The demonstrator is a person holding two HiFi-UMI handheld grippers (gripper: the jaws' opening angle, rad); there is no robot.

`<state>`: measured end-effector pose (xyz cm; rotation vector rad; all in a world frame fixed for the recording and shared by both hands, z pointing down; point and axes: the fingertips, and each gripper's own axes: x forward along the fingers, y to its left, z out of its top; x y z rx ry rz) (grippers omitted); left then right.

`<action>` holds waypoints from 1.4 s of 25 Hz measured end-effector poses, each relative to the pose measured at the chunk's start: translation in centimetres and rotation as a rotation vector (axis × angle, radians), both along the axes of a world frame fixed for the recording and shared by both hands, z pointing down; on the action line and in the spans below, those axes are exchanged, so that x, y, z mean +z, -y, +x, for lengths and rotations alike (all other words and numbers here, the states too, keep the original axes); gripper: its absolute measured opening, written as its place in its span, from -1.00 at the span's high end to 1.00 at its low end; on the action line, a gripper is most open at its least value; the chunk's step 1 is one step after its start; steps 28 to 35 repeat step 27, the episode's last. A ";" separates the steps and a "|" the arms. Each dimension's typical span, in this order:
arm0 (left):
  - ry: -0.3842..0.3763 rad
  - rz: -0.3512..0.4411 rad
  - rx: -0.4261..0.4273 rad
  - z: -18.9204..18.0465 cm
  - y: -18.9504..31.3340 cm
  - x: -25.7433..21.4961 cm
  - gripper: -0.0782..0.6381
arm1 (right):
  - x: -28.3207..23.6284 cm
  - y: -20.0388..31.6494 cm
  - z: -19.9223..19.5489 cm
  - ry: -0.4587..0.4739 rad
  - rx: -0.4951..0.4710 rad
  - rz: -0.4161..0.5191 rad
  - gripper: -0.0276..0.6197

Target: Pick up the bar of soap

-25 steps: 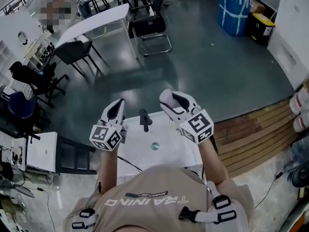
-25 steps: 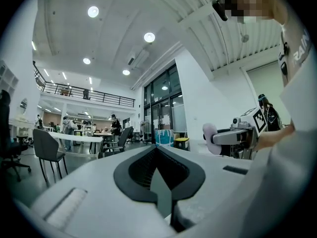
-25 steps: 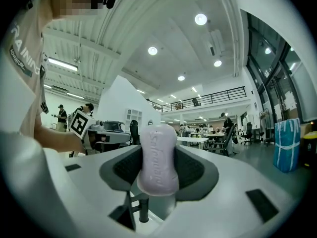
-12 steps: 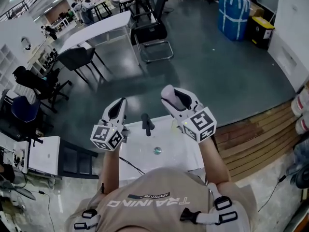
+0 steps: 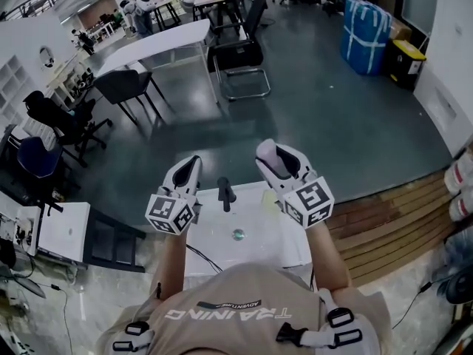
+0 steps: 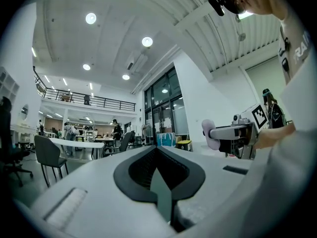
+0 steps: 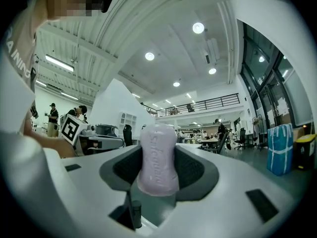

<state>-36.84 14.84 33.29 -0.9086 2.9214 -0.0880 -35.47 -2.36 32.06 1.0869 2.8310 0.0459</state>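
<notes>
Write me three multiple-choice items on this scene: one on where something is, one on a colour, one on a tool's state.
1. Where is the pale lilac bar of soap?
A. on a chair seat
B. between the jaws of the right tool
C. on the floor

2. What colour is the tap on the white basin?
A. red
B. gold
C. black

3. How is the left tool?
A. shut and empty
B. shut on the soap
C. open round the tap

Answers: 1 B, the right tool's jaws clamp the bar's sides. 2 C, the tap stands dark against the basin. 3 A, its jaws meet with nothing between them.
</notes>
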 end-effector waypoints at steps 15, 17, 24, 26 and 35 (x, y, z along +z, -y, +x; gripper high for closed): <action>-0.055 0.005 0.037 -0.5 0.8 2.4 0.80 | 1.8 -0.2 -0.3 -0.025 0.002 0.003 0.30; -0.054 0.007 0.042 -0.3 1.0 2.4 0.80 | 2.0 -0.2 -0.3 -0.029 0.001 0.005 0.30; -0.078 0.035 0.031 -1.0 0.5 3.2 0.80 | 3.0 -1.0 -1.0 -0.042 0.002 0.024 0.30; -0.081 0.038 0.029 -1.0 0.5 3.3 0.80 | 3.5 -1.2 -1.2 -0.050 0.000 0.029 0.30; -0.083 0.039 0.029 -1.0 0.6 3.4 0.80 | 3.8 -1.3 -1.2 -0.054 -0.001 0.032 0.30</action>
